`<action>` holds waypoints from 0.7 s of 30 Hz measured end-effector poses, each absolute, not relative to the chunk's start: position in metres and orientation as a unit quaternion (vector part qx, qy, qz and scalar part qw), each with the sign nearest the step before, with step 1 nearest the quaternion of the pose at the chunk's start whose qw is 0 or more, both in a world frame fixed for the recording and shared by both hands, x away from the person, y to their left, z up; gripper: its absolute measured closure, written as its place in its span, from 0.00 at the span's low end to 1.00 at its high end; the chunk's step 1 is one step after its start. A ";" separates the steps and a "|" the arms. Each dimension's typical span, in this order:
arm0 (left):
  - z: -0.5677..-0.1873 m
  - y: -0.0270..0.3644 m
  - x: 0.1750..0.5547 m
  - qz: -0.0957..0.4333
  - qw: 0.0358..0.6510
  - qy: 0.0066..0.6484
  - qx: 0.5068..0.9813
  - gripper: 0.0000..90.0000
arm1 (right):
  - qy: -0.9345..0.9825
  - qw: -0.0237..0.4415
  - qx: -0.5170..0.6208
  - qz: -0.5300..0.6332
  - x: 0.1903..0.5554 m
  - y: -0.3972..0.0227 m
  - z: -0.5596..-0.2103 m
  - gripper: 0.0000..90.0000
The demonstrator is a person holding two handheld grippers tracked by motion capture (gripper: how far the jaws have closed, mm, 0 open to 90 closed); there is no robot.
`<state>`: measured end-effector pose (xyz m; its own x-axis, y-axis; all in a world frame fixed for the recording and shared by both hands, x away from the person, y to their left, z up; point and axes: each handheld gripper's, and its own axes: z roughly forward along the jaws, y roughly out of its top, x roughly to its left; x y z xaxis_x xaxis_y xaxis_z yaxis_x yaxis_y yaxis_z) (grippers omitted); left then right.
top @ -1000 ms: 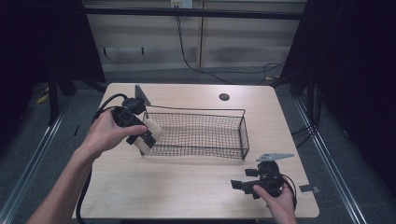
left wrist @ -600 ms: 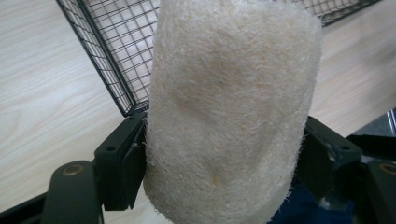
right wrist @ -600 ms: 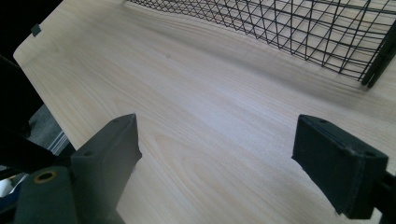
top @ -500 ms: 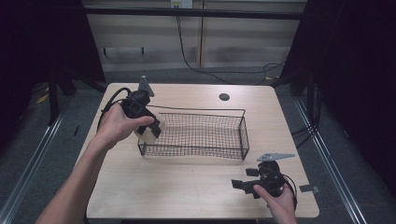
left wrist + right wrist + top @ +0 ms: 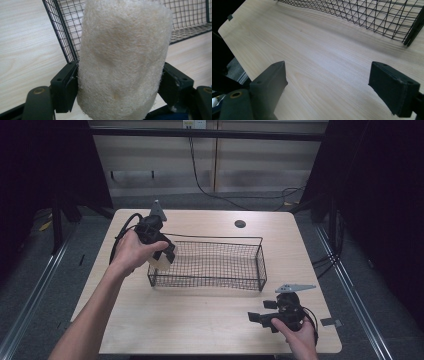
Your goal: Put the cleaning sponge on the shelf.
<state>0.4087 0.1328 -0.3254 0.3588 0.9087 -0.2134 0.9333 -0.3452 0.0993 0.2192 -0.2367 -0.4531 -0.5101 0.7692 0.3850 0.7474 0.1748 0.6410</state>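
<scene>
Loofah [image 5: 122, 60] clamped in left gripper [image 5: 162, 257], held over left end wall of wire basket [image 5: 220, 240] (rim just below). Right gripper [image 5: 256, 318] spread wide, empty, resting near basket's front right corner. Best carried fully past rim, lowered inside, then released.

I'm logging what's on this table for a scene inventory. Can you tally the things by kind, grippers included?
Cream, fibrous loofah sponge, held in the left gripper: 1
Black rectangular wire mesh basket: 1
Black two-jaw handheld grippers, left one and right gripper: 2
Small dark round disc on the light wooden table: 1
Total: 5
</scene>
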 end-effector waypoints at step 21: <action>-0.359 0.113 0.428 -0.051 0.067 0.609 0.788 0.28 | 0.767 0.007 0.495 0.409 0.219 -0.235 -0.454 0.16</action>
<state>0.4275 0.1129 -0.3593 0.2525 0.9538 -0.1630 0.9676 -0.2487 0.0434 0.2194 -0.2352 -0.4537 -0.5099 0.7648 0.3939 0.7531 0.1756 0.6341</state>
